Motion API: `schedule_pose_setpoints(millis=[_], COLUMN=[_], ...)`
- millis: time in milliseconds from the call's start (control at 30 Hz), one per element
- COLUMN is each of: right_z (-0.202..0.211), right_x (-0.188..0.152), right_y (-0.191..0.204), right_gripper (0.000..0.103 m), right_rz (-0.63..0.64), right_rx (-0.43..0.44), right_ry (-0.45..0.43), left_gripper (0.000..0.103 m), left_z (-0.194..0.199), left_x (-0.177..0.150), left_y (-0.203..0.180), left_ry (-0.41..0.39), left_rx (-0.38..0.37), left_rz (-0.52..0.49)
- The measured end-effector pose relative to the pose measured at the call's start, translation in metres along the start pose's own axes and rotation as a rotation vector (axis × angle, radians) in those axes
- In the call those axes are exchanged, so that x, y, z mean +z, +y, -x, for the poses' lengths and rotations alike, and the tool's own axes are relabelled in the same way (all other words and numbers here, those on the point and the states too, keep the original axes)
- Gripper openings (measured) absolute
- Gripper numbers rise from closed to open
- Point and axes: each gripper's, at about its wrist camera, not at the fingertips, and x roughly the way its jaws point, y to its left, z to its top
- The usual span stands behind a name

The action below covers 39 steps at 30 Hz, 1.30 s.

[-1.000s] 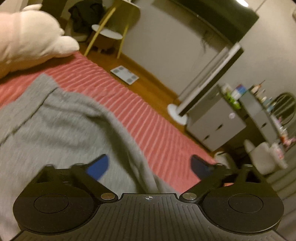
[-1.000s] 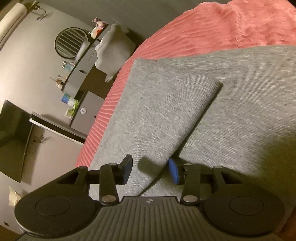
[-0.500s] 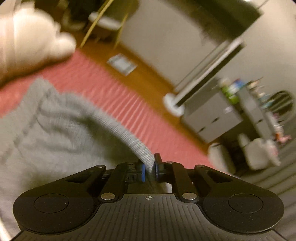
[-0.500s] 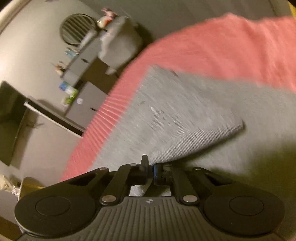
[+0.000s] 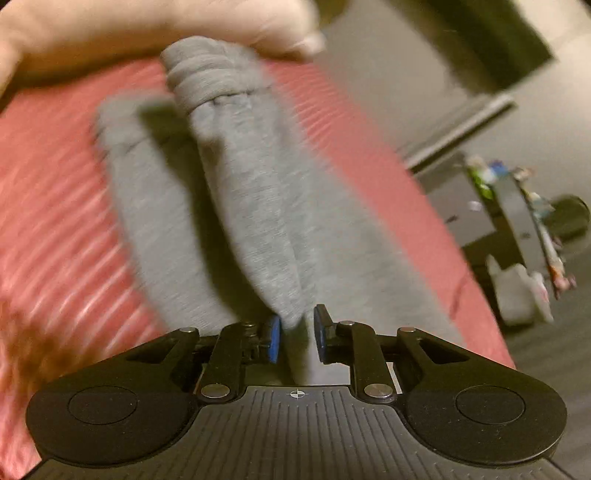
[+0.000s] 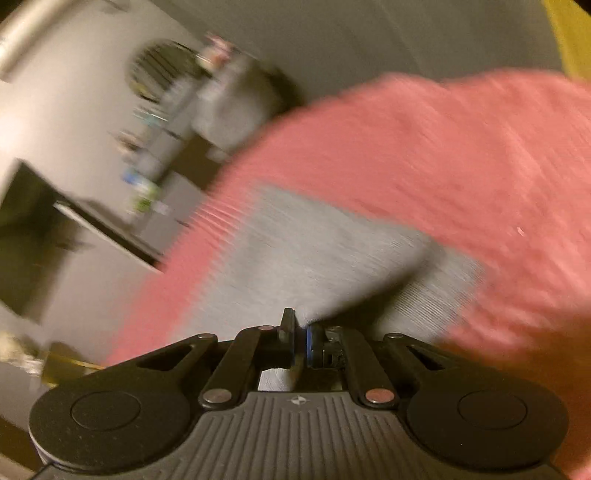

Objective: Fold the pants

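Note:
Grey pants (image 5: 251, 206) lie on a red ribbed bedspread (image 5: 55, 192). In the left wrist view my left gripper (image 5: 295, 328) is shut on a raised fold of the grey fabric, which stretches away from it towards the far end, where the waistband bunches up. In the right wrist view my right gripper (image 6: 301, 332) is shut on an edge of the grey pants (image 6: 314, 258), which lift off the red bedspread (image 6: 443, 166). Both views are blurred by motion.
A pale plush toy (image 5: 147, 22) lies at the far end of the bed. Beyond the bed's edge stand a grey cabinet with bottles (image 5: 517, 206), a pale stool (image 5: 521, 291) and a dark screen (image 6: 33, 229) on the wall.
Both grippers went from open to shut on the pants. Both have since lifted and pulled the grey fabric, which now bunches up; the views swing fast.

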Motion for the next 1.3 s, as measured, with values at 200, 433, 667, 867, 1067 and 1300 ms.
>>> schedule_pose_setpoints(millis=[200,433,667,867,1067,1300], right_z=[-0.005,-0.021,0.014,0.012,0.005,0.016], right_x=[-0.007,-0.005,0.018,0.006,-0.005,-0.002], right_y=[-0.011,0.015,0.040,0.007,0.000,0.017], right_gripper=[0.021,0.005,0.005,0.005,0.005,0.009], right_rz=[-0.085,0.026,0.062,0.078,0.142,0.246], right_rx=[0.033,0.002,0.140,0.069,-0.075,-0.234], right_ry=[0.009,0.042,-0.046,-0.048,-0.021,-0.081], left_gripper=[0.076,0.013,0.012,0.017,0.027,0.062], left_z=[0.001,-0.025,0.025,-0.005,0.009,0.045], left_x=[0.022,0.045,0.063,0.037,0.044,0.031], left_y=[0.009,0.012,0.002,0.034,0.026,-0.011], left_ry=[-0.128,-0.110,-0.245,-0.057,-0.151,-0.346], left_rx=[0.016,0.079,-0.097,0.135,0.167,0.340], left_rz=[0.084,0.081,0.007,-0.081,-0.078,-0.255])
